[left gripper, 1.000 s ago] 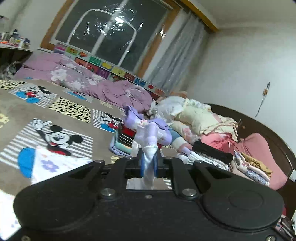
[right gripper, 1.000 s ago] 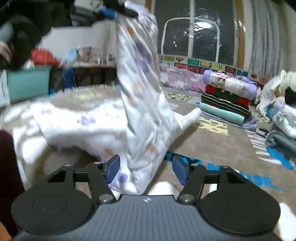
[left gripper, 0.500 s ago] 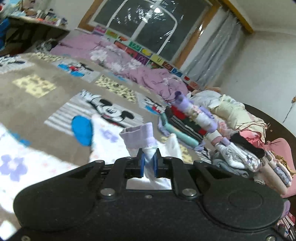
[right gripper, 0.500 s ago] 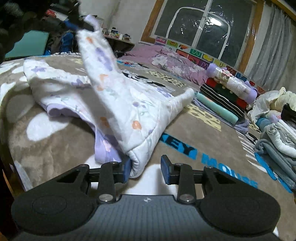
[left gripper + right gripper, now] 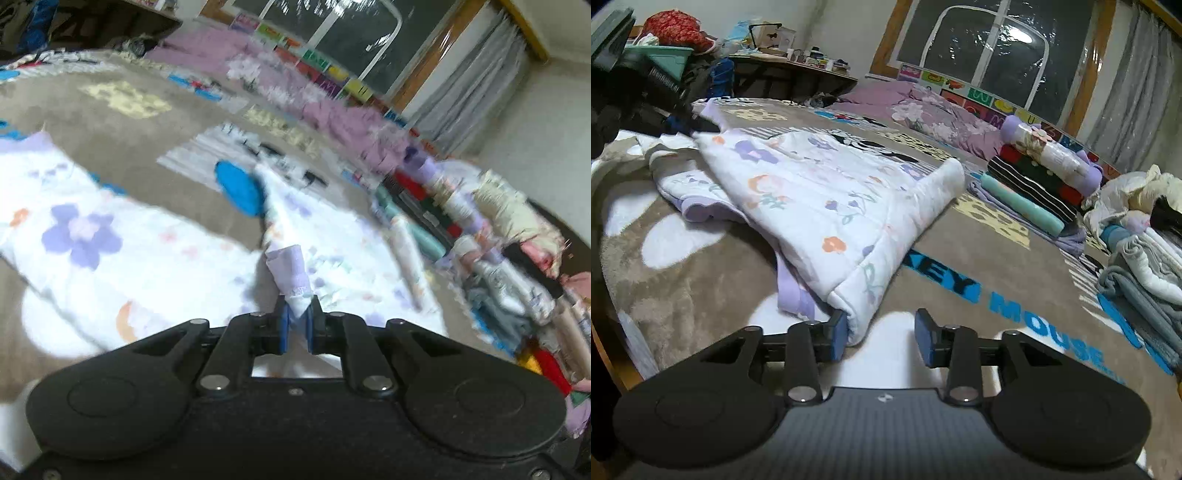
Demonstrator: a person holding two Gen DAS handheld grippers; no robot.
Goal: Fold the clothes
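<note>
Left wrist view: the left gripper (image 5: 295, 325), jaws nearly closed, pinches a lilac-trimmed cuff (image 5: 290, 275) of the white quilted floral garment (image 5: 110, 251), which is spread over the brown cartoon-print blanket (image 5: 110, 122) — a hold that probably lets the cloth be drawn across itself.

Right wrist view: the right gripper (image 5: 881, 334) stands wide open, gripping nothing; the garment's folded corner (image 5: 855, 301) touches its left pad at 11 o'clock. Bare blanket opens toward 2 o'clock — short of the stack of folded clothes (image 5: 1039, 181).
</note>
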